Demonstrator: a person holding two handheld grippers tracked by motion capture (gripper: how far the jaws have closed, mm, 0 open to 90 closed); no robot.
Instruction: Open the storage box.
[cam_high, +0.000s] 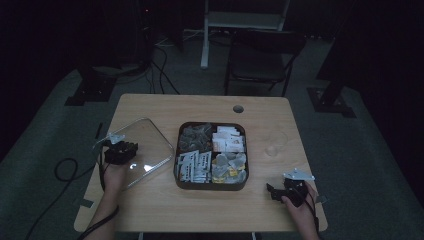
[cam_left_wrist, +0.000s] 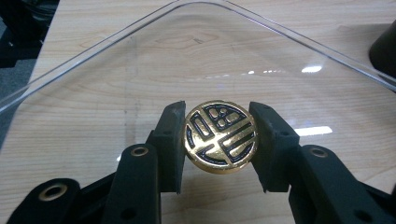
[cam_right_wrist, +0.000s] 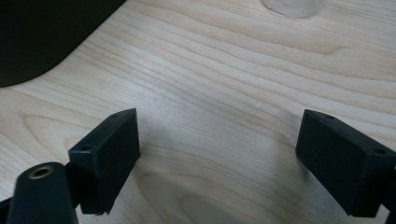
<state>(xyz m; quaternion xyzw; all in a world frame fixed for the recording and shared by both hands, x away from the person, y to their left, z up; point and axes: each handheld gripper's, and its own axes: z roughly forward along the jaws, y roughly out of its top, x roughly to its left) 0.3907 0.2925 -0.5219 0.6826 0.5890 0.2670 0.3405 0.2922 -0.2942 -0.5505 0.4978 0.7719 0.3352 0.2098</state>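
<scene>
A clear square lid (cam_high: 142, 145) lies on the wooden table (cam_high: 150, 205) left of a dark tray (cam_high: 212, 185). At its centre sits a round gold knob with a black pattern (cam_left_wrist: 220, 136). My left gripper (cam_left_wrist: 219, 142) has both pads pressed on that knob, so it is shut on it. In the high view the left gripper (cam_high: 121, 151) rests over the lid's near left part. My right gripper (cam_right_wrist: 217, 154) hovers above bare wood with its jaws wide apart and nothing between them. It shows at the table's near right (cam_high: 286, 190).
The dark tray has four compartments filled with sachets and wrapped tea bags (cam_high: 229, 166). A cable hole (cam_high: 238, 108) marks the table's far side. A folding chair (cam_high: 262, 55) stands behind the table. Cables (cam_high: 65, 170) trail on the floor at left.
</scene>
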